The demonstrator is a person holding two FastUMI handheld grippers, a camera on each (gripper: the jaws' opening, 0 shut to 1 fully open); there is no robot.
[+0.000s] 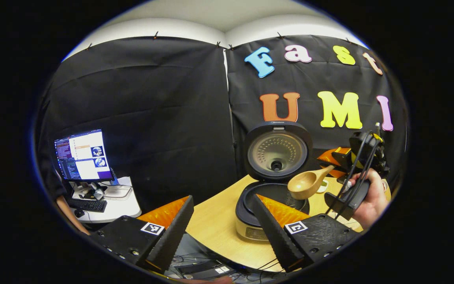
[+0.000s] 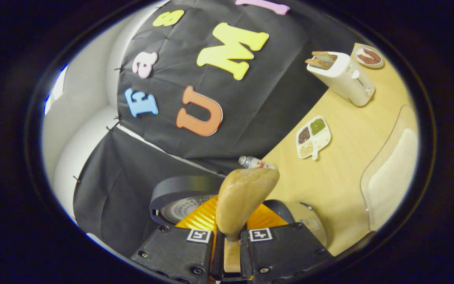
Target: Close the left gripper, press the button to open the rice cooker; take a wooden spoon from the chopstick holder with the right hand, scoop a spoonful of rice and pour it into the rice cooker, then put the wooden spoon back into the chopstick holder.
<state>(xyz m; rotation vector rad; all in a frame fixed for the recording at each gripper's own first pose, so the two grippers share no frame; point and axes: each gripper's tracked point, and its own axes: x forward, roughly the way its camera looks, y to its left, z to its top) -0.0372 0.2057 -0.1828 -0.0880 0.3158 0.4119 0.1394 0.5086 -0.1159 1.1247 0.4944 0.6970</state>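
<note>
Rice cooker (image 1: 274, 185) is seen at frame centre on the bench (image 1: 215, 221), lid raised. Left gripper (image 1: 221, 232) is held released at the lower edge, fingers spread wide. Right gripper (image 2: 227, 252) is clenched on the wooden spoon (image 2: 242, 197) handle; the spoon bowl is held over the open pot.

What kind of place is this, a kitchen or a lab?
Probably a mock kitchen in a recording booth: an open rice cooker and a toaster stand on a wooden table, with a computer monitor beside black cloth walls.
</note>
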